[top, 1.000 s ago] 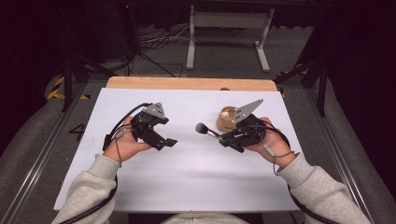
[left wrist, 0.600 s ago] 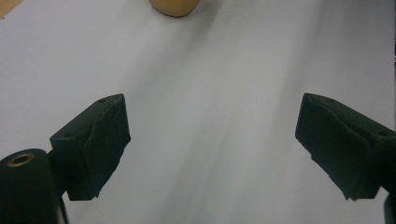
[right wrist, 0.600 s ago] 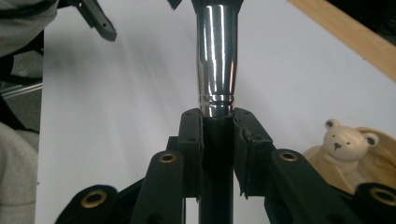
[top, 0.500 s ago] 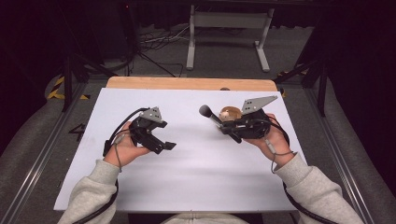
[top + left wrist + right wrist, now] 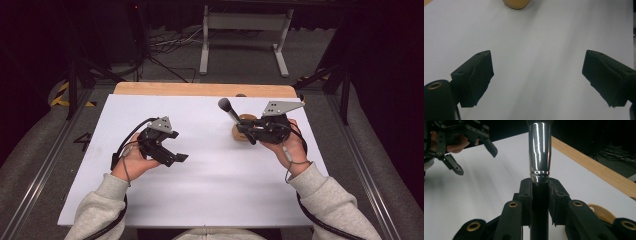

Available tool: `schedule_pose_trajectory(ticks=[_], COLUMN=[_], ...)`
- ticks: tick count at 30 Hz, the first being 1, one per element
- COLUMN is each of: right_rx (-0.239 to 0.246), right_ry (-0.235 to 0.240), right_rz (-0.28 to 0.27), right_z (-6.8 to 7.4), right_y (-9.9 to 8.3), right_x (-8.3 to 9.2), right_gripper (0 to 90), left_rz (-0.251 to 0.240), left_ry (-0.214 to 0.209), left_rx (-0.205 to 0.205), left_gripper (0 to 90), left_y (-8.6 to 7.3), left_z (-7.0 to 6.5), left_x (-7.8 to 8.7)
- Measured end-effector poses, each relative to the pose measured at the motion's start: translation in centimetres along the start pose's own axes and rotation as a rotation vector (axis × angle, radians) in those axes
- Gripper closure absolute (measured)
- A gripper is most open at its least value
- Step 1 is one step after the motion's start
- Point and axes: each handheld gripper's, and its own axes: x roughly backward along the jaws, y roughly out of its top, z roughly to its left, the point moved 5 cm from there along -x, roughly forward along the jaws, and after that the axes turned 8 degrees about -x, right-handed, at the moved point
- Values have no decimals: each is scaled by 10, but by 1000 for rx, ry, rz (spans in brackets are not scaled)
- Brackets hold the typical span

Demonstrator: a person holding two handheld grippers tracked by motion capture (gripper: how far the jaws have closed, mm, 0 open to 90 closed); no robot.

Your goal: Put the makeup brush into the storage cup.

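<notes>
My right gripper [image 5: 247,132] is shut on the black handle of a brush [image 5: 231,115] that has a shiny silver ferrule [image 5: 539,150] and a dark rounded head [image 5: 224,104]. The brush slants up and to the far left. Just under and behind the jaws sits a small round wooden holder [image 5: 238,135], also seen as a tan disc [image 5: 602,213]. My left gripper [image 5: 178,146] hovers over the white sheet at the left, open, with nothing between its black pads [image 5: 477,75]. The wooden holder [image 5: 516,3] lies far ahead of it.
A white sheet [image 5: 210,190] covers the table, and a strip of bare wood [image 5: 200,89] runs along its far edge. A metal stand [image 5: 245,30] and cables lie on the dark floor beyond. Aluminium rails [image 5: 45,165] flank the table.
The right hand has shifted right and turned, so the brush head has swung from low and level to higher and farther away. The left hand has hardly moved.
</notes>
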Motion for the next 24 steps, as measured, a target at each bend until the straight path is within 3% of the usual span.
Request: schedule_pose_trajectory(ticks=[10,24], right_rx=[-23,-64], right_ry=[-57,-158], right_rz=[-119,-228], right_z=[-8,-23], right_y=[5,7], right_x=[-3,-10], right_gripper=[749,748], left_rz=[-5,-13], left_ry=[7,9], left_rx=[16,20], left_gripper=[105,105], left_y=[-3,-4], left_z=[0,0], left_x=[2,4])
